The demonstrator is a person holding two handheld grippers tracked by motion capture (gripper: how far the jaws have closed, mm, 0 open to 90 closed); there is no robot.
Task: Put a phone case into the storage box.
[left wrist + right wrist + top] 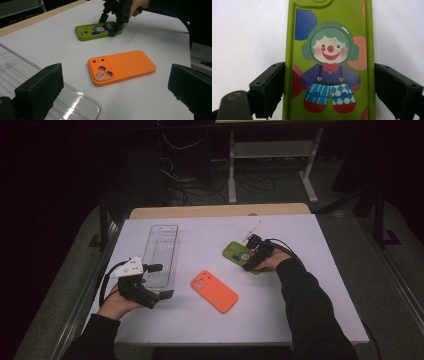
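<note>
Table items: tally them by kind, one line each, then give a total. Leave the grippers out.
Phone cases: 2, the green phone case with a clown picture, and the orange phone case
Clear plastic trays: 1, the clear tray
Total: 3

Orange phone case (214,291) is lying flat near the table's middle, camera cut-outs facing up, 3 big holes plus small ones visible in the left gripper view (121,67). Clear plastic tray (161,254) is sitting lengthwise on the left side of the white table (210,320), well apart from the orange case; its rounded corner is catching glare (75,107). Wooden strip (220,211) is running along the far edge. Behind it, a white desk frame (272,160) w/ tangled cables (200,182) is standing on the dark floor.
</note>
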